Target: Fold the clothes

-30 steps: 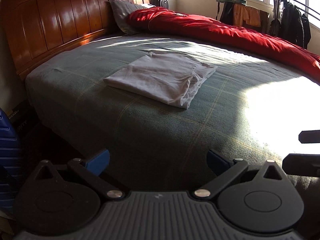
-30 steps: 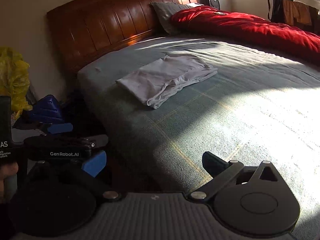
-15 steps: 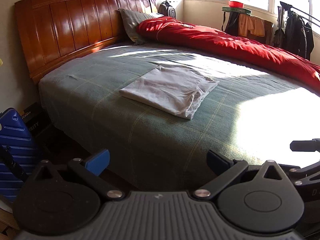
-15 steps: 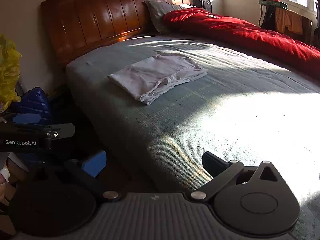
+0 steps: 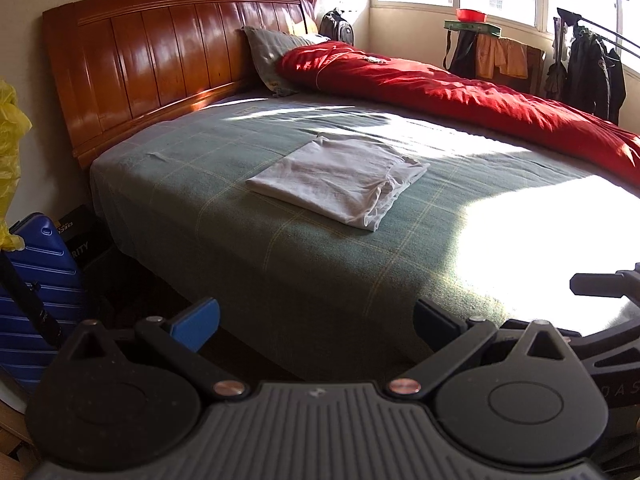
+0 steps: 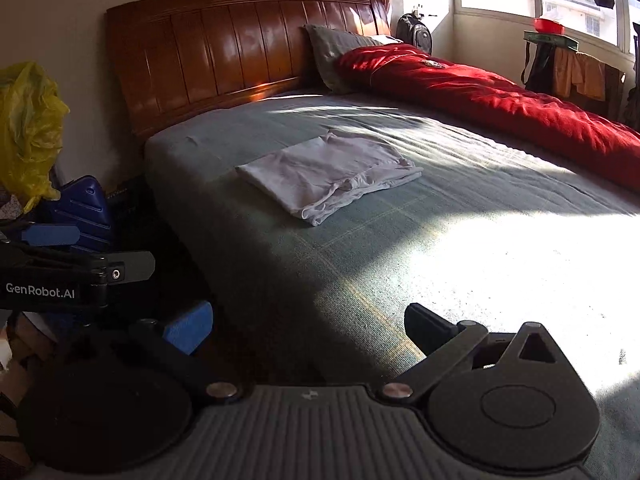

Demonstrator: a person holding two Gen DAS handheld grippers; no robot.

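Folded white shirt (image 5: 340, 180) lies on the bed (image 5: 280, 264), well ahead of both wide, empty claws: left claw (image 5: 316, 320), right claw (image 6: 308, 326).

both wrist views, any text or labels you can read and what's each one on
"GenRobot.AI": on the left gripper's black body, in the right wrist view.
"RITY": partial, on the dark box beside the blue suitcase.
"OAS": partial, faint, on the right gripper's body.
Orange print on the box: too small.
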